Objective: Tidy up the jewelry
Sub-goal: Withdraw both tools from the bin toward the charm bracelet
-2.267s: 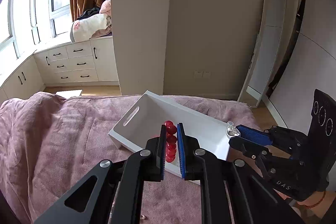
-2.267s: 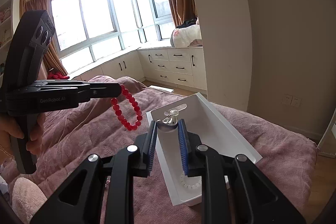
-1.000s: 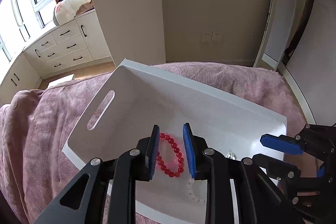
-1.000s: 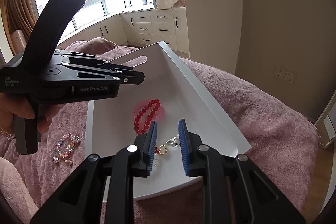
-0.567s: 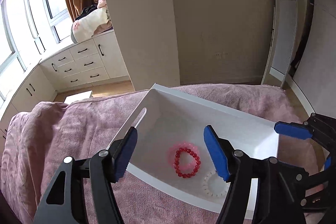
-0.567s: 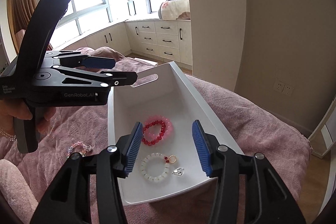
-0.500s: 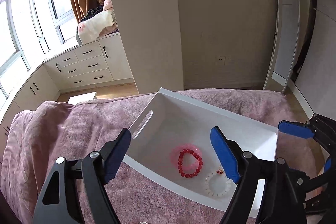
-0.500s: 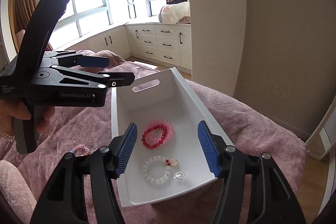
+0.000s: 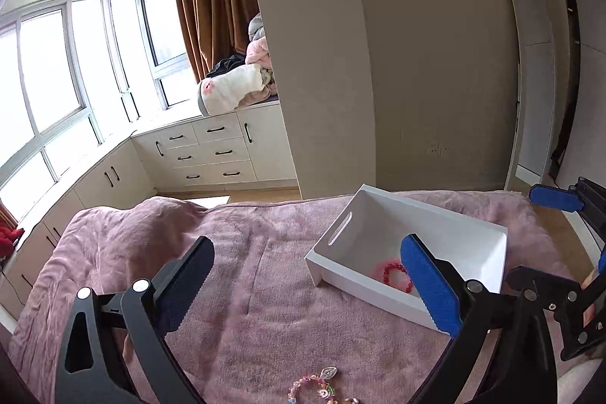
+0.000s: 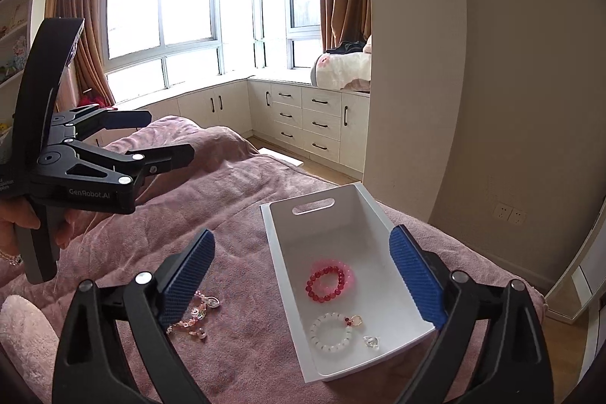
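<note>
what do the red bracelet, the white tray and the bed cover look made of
Red bracelet: round glossy beads, likely glass or polished stone; they glint and cast a pink glow.
White tray: smooth matte plastic by its look, thin moulded walls with a cut handle slot.
Bed cover: soft plush fleece, a fuzzy, creased pink nap.

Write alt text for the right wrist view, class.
An open white tray on a pink blanket holds a red bracelet, a white bracelet and a small clear charm. A pastel bracelet lies beside it, between two open grippers.
</note>
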A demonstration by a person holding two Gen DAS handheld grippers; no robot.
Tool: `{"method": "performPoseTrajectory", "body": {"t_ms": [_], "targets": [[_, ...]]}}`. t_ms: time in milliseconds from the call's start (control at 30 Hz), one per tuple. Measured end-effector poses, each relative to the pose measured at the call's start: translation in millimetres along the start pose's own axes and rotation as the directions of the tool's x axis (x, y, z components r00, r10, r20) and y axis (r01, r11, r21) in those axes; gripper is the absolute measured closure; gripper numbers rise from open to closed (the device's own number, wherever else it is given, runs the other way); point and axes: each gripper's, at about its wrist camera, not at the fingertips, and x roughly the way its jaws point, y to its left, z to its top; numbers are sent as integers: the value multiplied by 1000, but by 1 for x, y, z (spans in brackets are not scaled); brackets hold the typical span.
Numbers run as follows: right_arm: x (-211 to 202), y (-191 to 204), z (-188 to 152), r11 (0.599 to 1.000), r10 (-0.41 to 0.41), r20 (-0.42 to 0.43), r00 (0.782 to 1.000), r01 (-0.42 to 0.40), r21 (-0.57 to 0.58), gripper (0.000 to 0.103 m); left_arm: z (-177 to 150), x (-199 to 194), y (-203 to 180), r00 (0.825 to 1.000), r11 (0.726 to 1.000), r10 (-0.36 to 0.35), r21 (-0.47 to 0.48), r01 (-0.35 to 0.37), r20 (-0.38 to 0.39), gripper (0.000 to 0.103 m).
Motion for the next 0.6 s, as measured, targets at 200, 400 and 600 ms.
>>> {"method": "performPoseTrajectory", "body": {"t_ms": [200,400,600], "targets": [[-3,36,7,999,30,27,999,-29,-35,5,-30,-41,41,999,996,35,-85,-33,19,3],[5,66,8,997,45,19,999,-43,-60,5,-66,-61,76,996,987,91,-131,-91,2,3],[18,93,0,994,49,12,999,-48,-98,5,-100,-62,97,994,983,109,-146,-112,-28,3]]}}
